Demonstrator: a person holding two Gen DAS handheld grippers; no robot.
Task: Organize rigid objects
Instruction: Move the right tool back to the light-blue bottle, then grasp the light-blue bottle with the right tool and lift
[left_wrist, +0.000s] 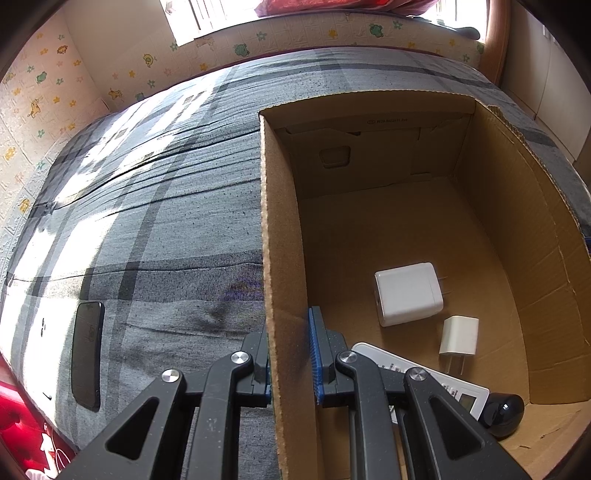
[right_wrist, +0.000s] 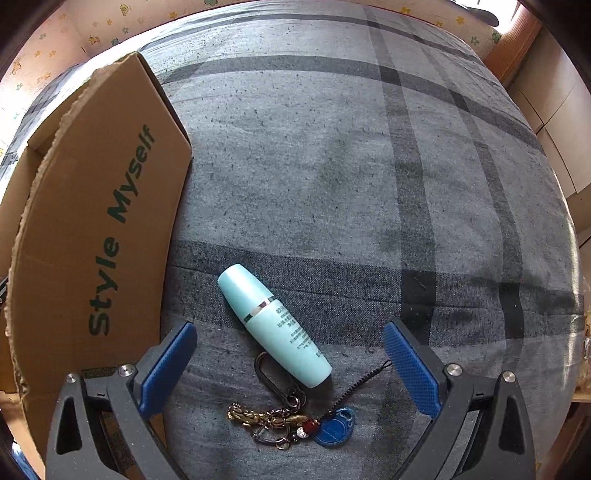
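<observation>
The left gripper (left_wrist: 291, 354) clamps its jaws on the cardboard box (left_wrist: 284, 258) wall to steady it; the right gripper (right_wrist: 290, 363), jaws wide, hangs over the turquoise bottle (right_wrist: 273, 325) at lower centre.

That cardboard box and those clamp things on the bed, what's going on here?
A person is tidying small items into the box with two hand-held grippers. The left gripper is shut on the box wall. Inside lie two chargers, a remote and a dark round object. The right gripper, open, hangs over a turquoise bottle and a keychain on the bedspread. A phone lies outside too.
</observation>
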